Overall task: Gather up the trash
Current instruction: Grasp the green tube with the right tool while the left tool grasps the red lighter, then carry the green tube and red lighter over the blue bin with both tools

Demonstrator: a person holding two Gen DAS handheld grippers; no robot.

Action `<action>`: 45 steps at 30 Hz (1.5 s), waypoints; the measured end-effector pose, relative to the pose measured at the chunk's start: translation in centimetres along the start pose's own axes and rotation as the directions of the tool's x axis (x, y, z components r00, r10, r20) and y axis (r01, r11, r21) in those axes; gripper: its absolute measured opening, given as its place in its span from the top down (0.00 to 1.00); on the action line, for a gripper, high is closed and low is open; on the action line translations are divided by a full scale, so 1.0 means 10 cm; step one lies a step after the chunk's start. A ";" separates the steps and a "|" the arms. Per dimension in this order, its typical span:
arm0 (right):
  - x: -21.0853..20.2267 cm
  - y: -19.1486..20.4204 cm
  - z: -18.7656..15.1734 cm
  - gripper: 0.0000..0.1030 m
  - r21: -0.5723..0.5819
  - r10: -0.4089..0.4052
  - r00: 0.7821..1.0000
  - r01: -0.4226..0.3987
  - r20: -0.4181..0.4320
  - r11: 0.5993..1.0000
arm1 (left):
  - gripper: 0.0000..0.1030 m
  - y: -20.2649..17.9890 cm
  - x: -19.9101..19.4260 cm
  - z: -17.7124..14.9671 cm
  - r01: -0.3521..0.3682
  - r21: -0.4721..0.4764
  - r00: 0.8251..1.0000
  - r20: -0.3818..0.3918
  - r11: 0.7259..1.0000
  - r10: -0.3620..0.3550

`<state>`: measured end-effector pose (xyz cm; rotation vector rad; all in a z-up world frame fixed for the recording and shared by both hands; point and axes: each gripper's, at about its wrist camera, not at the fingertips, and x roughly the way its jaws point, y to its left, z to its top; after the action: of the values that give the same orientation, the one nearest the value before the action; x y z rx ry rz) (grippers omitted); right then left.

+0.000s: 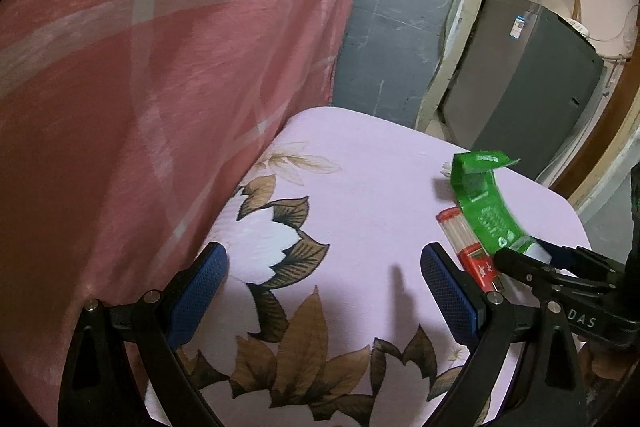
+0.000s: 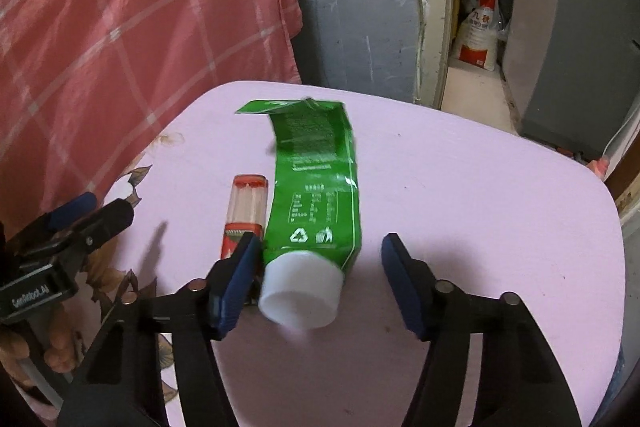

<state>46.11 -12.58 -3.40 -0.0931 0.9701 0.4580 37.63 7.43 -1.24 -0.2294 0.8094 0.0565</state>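
Green squeezed tube [image 2: 316,183] lies on lilac tabletop [image 2: 480,211], white cap [image 2: 300,291] between right gripper [image 2: 320,259] spread jaws, lined up for grab. Red container [image 2: 244,215] touches tube. Left gripper [image 1: 324,267] agape, empty, aside.

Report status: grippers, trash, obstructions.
Left gripper open, empty. Right gripper open, straddling green tube at its cap. Red container touching tube, beside one right finger.
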 end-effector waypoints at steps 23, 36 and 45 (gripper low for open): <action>-0.46 -0.69 -0.35 0.63 0.148 -0.045 0.997 0.035 0.063 0.988 | 0.34 -0.86 0.24 -0.03 0.110 0.173 0.992 -0.080 0.979 -0.097; -0.67 -0.76 -0.64 0.65 0.166 -0.029 0.992 0.008 0.126 0.986 | 0.75 -1.10 0.42 -0.09 0.073 0.227 0.992 -0.113 0.971 -0.049; -0.82 -0.78 -0.80 0.67 0.206 -0.014 0.980 -0.028 0.197 0.978 | 0.81 -1.18 0.32 -0.21 0.115 0.222 0.990 -0.112 0.968 -0.092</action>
<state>39.29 -24.58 -2.29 0.1429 0.8174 0.3625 39.95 -4.64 -2.83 -0.0569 0.8955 -0.1471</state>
